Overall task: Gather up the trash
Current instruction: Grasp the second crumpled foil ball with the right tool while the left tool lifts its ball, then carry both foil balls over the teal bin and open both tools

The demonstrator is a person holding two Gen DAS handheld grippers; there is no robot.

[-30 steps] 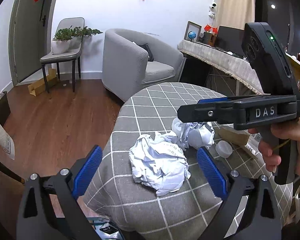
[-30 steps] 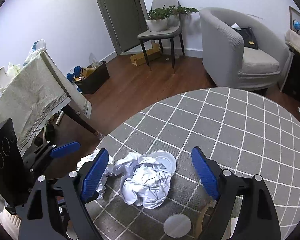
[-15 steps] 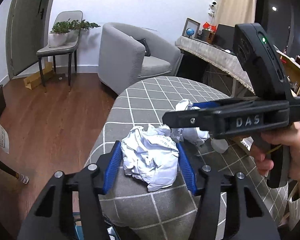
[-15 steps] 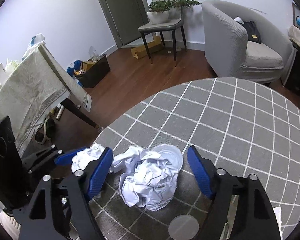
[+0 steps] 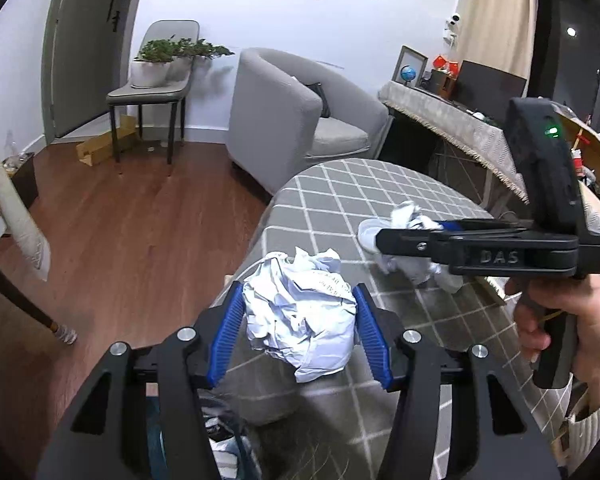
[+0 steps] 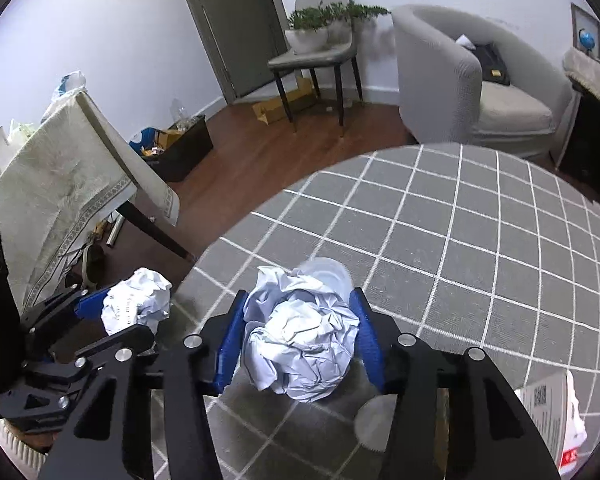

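Note:
My left gripper [image 5: 298,326] is shut on a crumpled white paper ball [image 5: 300,320], held near the edge of the round table with the grey checked cloth [image 5: 340,188]. It also shows in the right wrist view [image 6: 136,306]. My right gripper [image 6: 300,338] is shut on a second crumpled paper ball [image 6: 302,344], which shows in the left wrist view [image 5: 410,218] too. A clear plastic lid [image 6: 328,270] lies just behind that ball on the cloth.
A small round lid [image 6: 374,414] and a printed white box [image 6: 550,408] lie on the table at the near right. A grey armchair [image 5: 296,120], a chair with a potted plant [image 5: 156,80], and a cloth-covered table [image 6: 56,172] stand around. Something dark lies below the table edge [image 5: 220,436].
Both grippers closed from open onto their paper balls. The left gripper has drawn its ball towards the table edge.

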